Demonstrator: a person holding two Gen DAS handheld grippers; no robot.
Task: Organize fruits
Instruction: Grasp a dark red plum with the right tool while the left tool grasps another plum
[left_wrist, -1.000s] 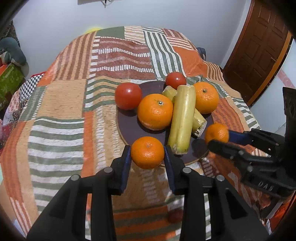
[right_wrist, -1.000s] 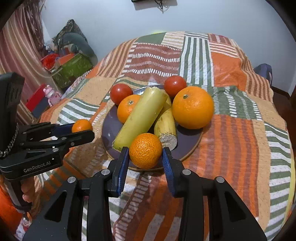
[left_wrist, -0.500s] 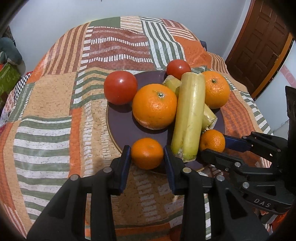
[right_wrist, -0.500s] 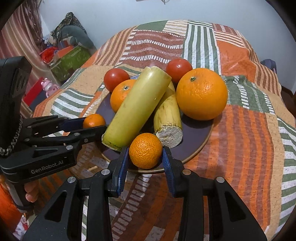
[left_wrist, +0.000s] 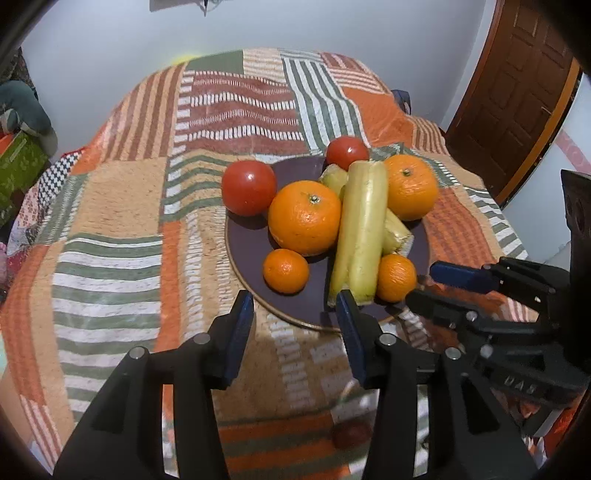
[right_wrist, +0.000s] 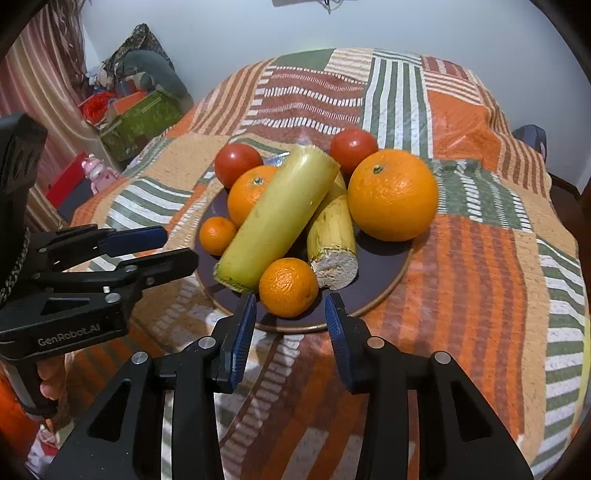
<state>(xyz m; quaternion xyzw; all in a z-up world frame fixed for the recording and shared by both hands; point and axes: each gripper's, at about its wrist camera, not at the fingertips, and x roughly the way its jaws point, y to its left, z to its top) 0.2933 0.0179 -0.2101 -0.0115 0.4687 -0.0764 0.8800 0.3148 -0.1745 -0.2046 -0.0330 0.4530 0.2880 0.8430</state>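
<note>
step: release of small fruit onto plate (left_wrist: 255, 258) | left claw (left_wrist: 295, 310) opening, nothing between pads, left mandarin (left_wrist: 285, 270) lying free on plate ahead | right claw (right_wrist: 290, 314) parted, right mandarin (right_wrist: 288, 287) resting on plate at its tips, seemingly unpressed | next: both claws to be backed off without nudging fruit

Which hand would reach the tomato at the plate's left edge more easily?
Probably the left: the left gripper, jaws opening and empty, is nearer the tomato; the right gripper has a mandarin between its tips.
</note>
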